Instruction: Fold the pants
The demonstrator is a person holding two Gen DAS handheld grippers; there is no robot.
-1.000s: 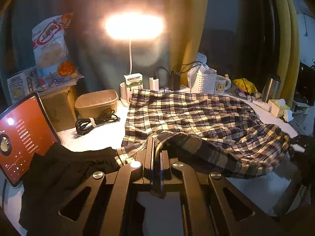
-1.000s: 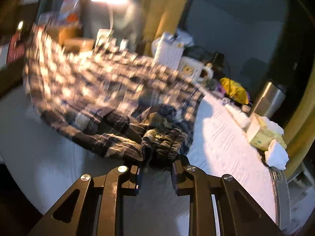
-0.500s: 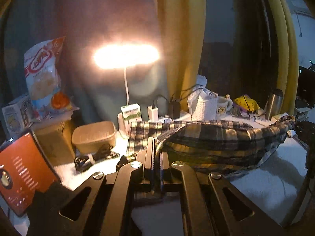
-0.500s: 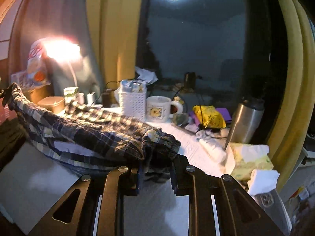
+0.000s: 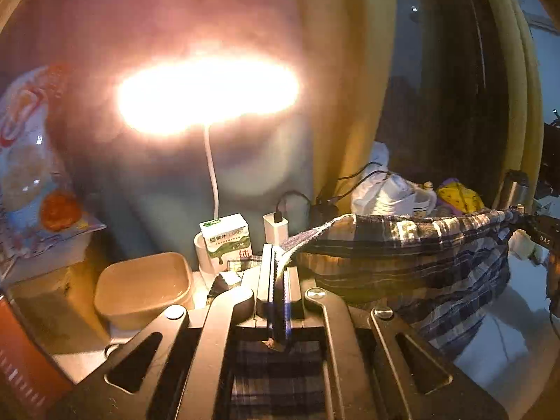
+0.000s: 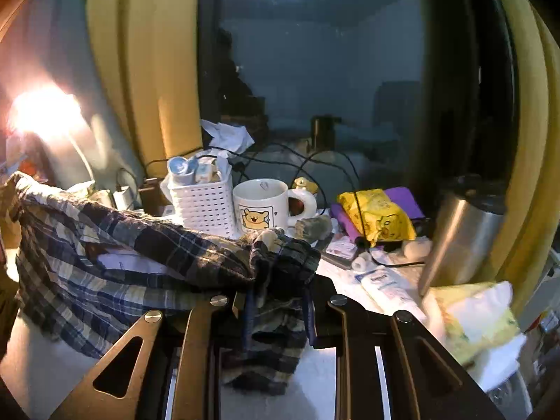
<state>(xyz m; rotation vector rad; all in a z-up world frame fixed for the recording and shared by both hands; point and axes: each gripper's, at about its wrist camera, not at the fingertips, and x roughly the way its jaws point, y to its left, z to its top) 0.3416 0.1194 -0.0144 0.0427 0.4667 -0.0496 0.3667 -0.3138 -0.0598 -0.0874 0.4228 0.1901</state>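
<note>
While held aloft between both tools, plaid pants (image 5: 402,266) hang as a slack band above the white table (image 6: 315,399). Left gripper (image 5: 276,280): pinched tight on one thin fabric edge. Right gripper (image 6: 276,301): clamped over a thick bunched wad. Step judged: lifting and spreading ahead of the fold. Next move likely calls for lowering evenly, clear of mug (image 6: 260,206) and steel flask (image 6: 462,238). Cloth soft, woven, limp.

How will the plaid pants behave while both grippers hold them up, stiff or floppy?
Likely floppy: the plaid flannel pants sag between the left gripper and the right gripper. Probably light, since thin pinches carry them. Loose folds may swing toward the white bear mug.
</note>
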